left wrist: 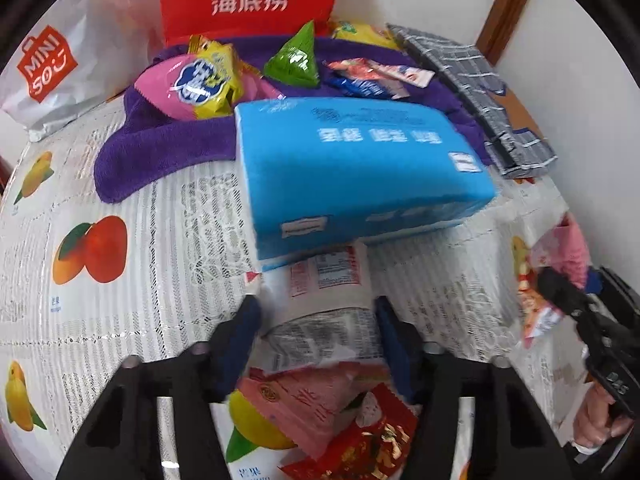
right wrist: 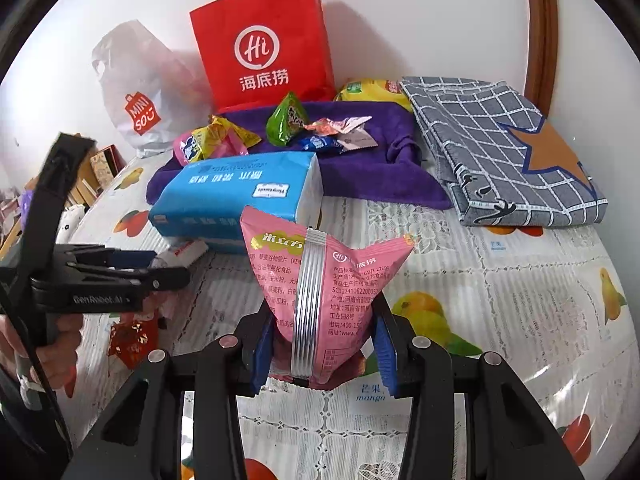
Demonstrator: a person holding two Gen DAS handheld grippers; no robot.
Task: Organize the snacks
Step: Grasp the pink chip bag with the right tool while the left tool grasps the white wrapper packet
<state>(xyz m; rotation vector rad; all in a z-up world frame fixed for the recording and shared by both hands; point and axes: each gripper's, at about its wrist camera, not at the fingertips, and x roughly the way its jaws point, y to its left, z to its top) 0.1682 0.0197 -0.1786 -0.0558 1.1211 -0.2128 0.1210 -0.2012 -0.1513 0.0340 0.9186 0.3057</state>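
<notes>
My left gripper (left wrist: 318, 312) is shut on a white printed snack packet (left wrist: 326, 296), held just in front of a blue tissue pack (left wrist: 356, 168). Below it lie a pink packet (left wrist: 304, 404) and a red foil packet (left wrist: 360, 440). My right gripper (right wrist: 324, 344) is shut on a pink snack bag (right wrist: 324, 280), held upright above the table. Several snacks lie on a purple towel (right wrist: 360, 176): a green pyramid packet (right wrist: 286, 120), a pink and yellow bag (right wrist: 208, 144), and small wrapped sweets (right wrist: 336, 132). The left gripper also shows in the right wrist view (right wrist: 160, 268).
A red paper bag (right wrist: 264, 44) and a white Miniso bag (right wrist: 136, 92) stand at the back wall. A folded grey checked cloth (right wrist: 500, 152) lies at the right. A yellow packet (right wrist: 372, 90) sits behind the towel. The fruit-print tablecloth (right wrist: 520, 300) covers the table.
</notes>
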